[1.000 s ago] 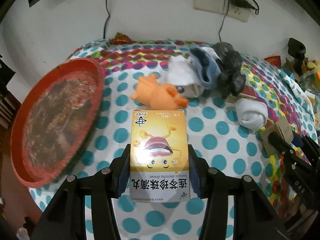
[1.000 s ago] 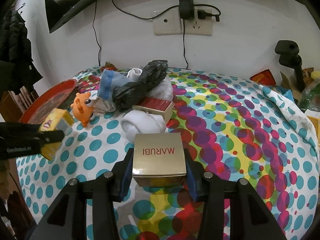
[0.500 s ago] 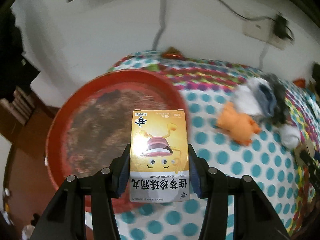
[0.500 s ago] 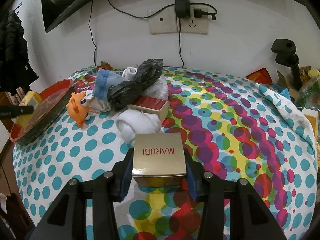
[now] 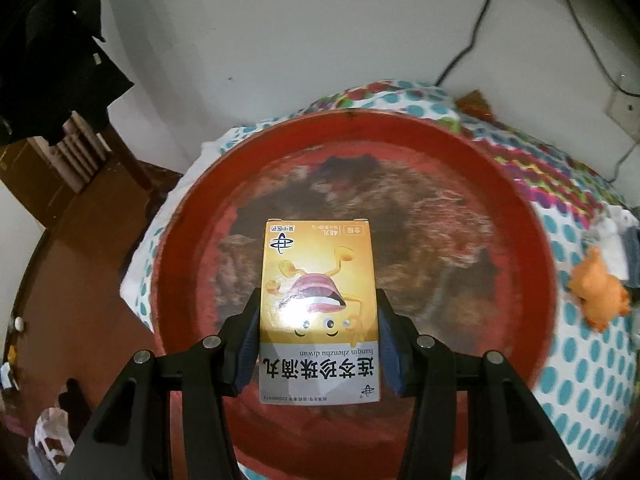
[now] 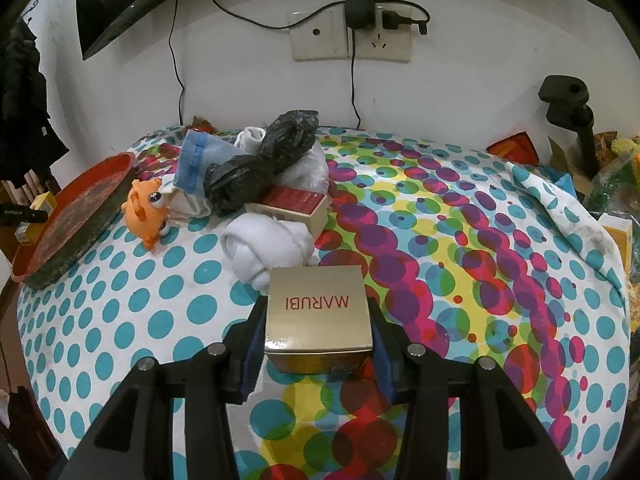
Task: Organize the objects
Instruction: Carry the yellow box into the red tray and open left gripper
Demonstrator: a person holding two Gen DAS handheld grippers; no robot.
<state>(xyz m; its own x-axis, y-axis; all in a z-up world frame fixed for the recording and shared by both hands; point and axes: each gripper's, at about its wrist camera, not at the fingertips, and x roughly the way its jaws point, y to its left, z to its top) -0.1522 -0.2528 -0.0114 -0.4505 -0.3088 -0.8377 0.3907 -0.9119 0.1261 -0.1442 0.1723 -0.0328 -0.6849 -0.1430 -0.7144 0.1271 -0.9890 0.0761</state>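
Left gripper [image 5: 318, 344] matte black angular arms, blue pads [image 5: 247, 354] lining its fingers, round silver screws at the joints, right gripper [image 6: 316, 340] identical, black arms, blue pads [image 6: 252, 356], silver screws

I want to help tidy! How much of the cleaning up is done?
Nothing is put away yet: the red tray holds nothing. The left gripper holds the yellow box over it, and the right gripper holds the gold box. The orange toy, socks, black bag and red box wait on the table.
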